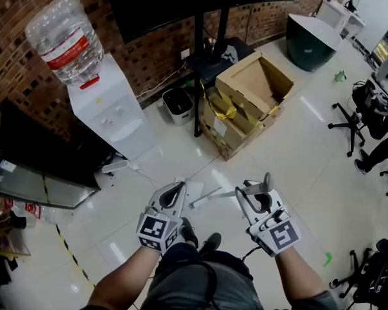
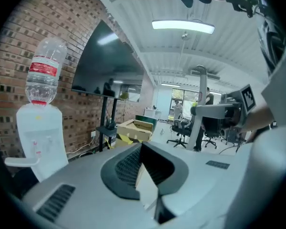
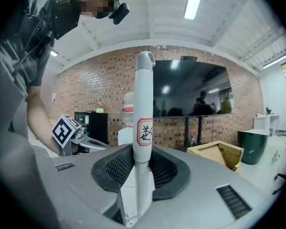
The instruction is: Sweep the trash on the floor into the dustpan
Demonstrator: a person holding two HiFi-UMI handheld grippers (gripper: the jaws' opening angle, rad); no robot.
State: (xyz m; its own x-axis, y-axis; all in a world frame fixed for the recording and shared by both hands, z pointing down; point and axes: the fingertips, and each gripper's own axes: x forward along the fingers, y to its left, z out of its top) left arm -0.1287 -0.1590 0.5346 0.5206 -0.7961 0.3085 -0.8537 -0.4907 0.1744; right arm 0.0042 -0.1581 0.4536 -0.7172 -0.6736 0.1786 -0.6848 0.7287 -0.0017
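Head view, looking steeply down, puts the person standing on the pale tiled floor, both arms out in front of dark shoes at the lower centre of the frame. The right gripper, lower right of centre, is clamped on a white handle. Its own view shows the ribbed pads pressed to either side of the shaft, just under a red-bordered label, with the rounded top standing well above the jaws. From where I stand it is gripped partway down and kept near upright, I'd guess so the working end can stay low on the floor without the person stooping. A thin pale rod slants from that gripper down and left toward the shoes. Whether it ends in a broom or a dustpan I cannot tell. The left gripper sits level with it, lower left of centre. In its own view the jaws meet at the tips with nothing between them, only pale floor showing through the wedge behind, so it looks like a spare hand waiting. I can pick out no clear pile of trash near the feet. The water dispenser stands at upper left, a small bin and an open cardboard box by the brick wall at upper centre.
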